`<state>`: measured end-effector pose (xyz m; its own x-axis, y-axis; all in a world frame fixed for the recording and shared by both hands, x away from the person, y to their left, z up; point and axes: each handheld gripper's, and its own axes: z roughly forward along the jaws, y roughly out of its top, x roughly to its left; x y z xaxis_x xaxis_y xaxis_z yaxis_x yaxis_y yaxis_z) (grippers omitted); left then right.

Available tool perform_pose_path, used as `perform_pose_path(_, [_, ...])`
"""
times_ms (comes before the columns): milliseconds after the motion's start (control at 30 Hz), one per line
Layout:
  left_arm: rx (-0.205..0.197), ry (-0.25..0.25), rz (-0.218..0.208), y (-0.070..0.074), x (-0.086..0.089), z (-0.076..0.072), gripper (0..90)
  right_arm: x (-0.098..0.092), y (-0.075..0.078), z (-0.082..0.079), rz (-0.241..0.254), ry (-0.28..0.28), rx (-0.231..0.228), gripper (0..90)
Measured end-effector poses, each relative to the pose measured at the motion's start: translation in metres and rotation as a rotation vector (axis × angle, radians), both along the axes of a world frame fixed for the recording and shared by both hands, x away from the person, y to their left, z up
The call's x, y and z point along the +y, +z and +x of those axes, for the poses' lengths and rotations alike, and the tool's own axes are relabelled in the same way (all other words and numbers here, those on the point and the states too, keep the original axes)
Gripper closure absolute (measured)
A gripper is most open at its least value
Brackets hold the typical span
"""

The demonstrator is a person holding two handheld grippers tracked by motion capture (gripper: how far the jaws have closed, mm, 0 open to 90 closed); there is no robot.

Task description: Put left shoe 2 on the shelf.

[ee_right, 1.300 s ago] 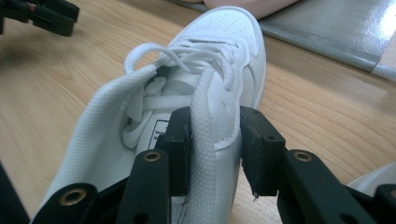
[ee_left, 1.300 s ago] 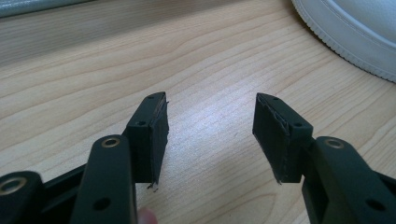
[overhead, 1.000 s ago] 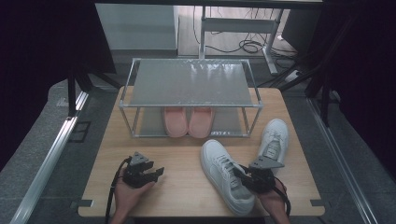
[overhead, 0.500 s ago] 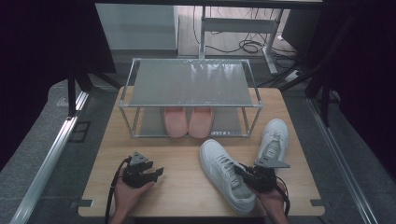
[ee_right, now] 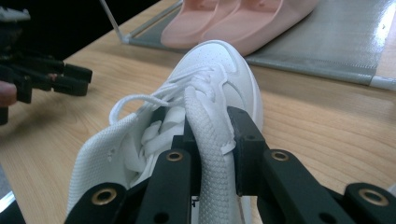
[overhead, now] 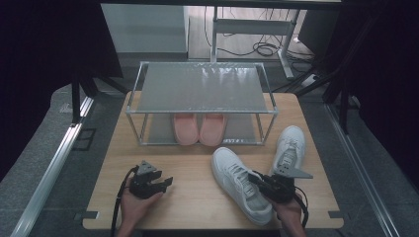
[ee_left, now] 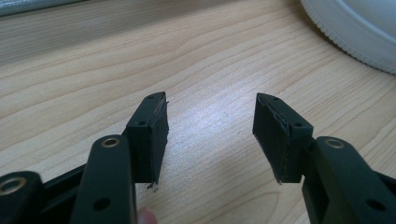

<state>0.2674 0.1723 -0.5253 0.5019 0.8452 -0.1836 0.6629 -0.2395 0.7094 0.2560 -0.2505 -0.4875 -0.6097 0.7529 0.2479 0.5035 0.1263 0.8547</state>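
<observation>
On grained wood, right claw [ee_right: 211, 140] pinches white mesh sneaker [ee_right: 205, 88] collar; left claw [ee_left: 210, 135] gapes.

no readable text, no labels, no brand marks

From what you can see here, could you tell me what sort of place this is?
Probably a lab or workshop test bench rather than a home: a wooden table carries a small metal shoe rack, with loose cables on the floor behind and dark curtains around.
</observation>
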Motion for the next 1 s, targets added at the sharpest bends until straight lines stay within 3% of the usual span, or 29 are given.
perform_pose_path(300, [0.0, 0.0, 0.0, 0.0, 0.0, 0.0, 46.2, -0.01, 0.006, -0.001, 0.14, -0.015, -0.015, 78.4])
perform_pose_path(633, [-0.002, 0.003, -0.004, 0.0, 0.0, 0.0, 46.2, -0.016, 0.022, -0.008, 0.242, -0.002, -0.064, 78.5])
perform_pose_path(1000, [0.001, 0.002, -0.005, 0.0, -0.001, 0.0, 46.2, -0.02, 0.037, -0.01, 0.293, 0.004, -0.098, 78.6])
